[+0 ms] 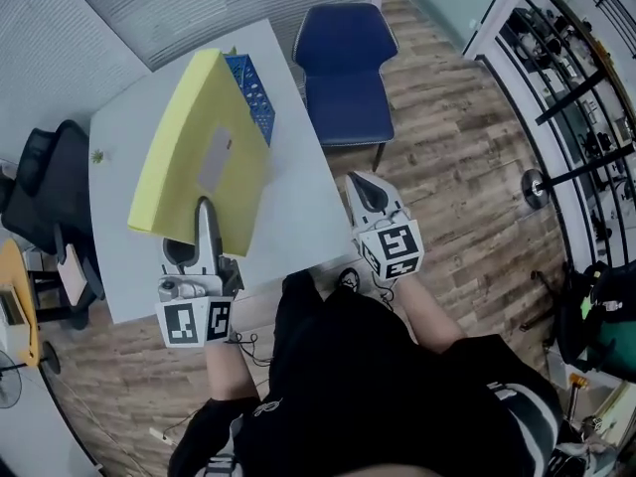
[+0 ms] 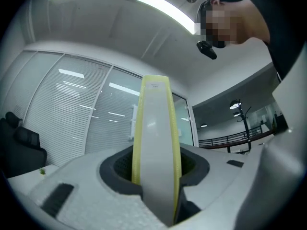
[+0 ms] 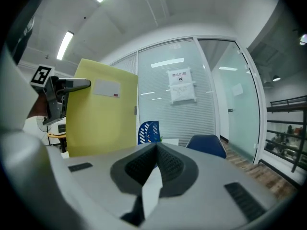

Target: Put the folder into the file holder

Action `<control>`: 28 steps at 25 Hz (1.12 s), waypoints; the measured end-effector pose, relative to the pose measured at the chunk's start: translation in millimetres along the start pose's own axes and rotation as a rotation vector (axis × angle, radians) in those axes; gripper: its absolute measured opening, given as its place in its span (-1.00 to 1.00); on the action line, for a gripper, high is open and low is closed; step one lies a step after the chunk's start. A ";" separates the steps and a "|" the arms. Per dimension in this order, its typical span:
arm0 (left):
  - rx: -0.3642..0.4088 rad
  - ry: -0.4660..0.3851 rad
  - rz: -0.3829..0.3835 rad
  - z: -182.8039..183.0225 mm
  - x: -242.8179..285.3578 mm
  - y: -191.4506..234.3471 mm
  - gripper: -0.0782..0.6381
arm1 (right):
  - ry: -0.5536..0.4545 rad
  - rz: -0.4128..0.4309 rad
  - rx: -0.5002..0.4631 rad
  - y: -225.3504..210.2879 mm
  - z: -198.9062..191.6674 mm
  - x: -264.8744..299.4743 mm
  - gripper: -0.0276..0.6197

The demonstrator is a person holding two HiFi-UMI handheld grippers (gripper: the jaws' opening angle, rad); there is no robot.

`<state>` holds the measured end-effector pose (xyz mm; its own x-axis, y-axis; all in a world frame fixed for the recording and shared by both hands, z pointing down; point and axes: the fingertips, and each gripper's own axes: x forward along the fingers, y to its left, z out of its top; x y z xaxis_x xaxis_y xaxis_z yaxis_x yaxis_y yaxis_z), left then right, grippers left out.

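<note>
Nothing reads for certain. Ahead of the right gripper [image 3: 154, 150], a white notice [image 3: 181, 86] on the glass wall [image 3: 216, 104] carries red characters too small to make out. Left of that gripper, the white label [image 3: 106, 88] on the yellow folder [image 3: 100, 121] looks blank.

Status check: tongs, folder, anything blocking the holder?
Left tongs shut on yellow folder, held up over table. Right tongs shut, empty, beside table edge. Blue file holder on table beyond folder; nothing seen blocking it.

Yellow folder [image 1: 179, 172] (w/ grey label [image 1: 214, 162]), blue file holder [image 1: 254, 92], wht table [image 1: 298, 217], navy chair [image 1: 343, 68].
</note>
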<state>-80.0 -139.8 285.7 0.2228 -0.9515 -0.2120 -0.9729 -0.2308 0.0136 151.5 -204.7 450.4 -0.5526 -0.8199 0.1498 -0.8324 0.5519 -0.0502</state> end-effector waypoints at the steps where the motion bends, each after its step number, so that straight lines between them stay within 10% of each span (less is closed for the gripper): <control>1: 0.006 -0.007 0.012 2.3 2.4 6.7 -0.31 | 0.001 0.005 -0.006 0.4 1.4 4.5 -0.90; 28: 0.018 -0.002 -0.016 -43.9 118.4 99.0 -0.31 | 0.059 -0.062 -0.006 -1.4 8.7 88.0 -0.90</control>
<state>-147.2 -284.3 304.9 0.2378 -0.9475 -0.2138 -0.9703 -0.2418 -0.0076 103.7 -278.9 455.0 -0.4961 -0.8424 0.2104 -0.8648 0.5011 -0.0330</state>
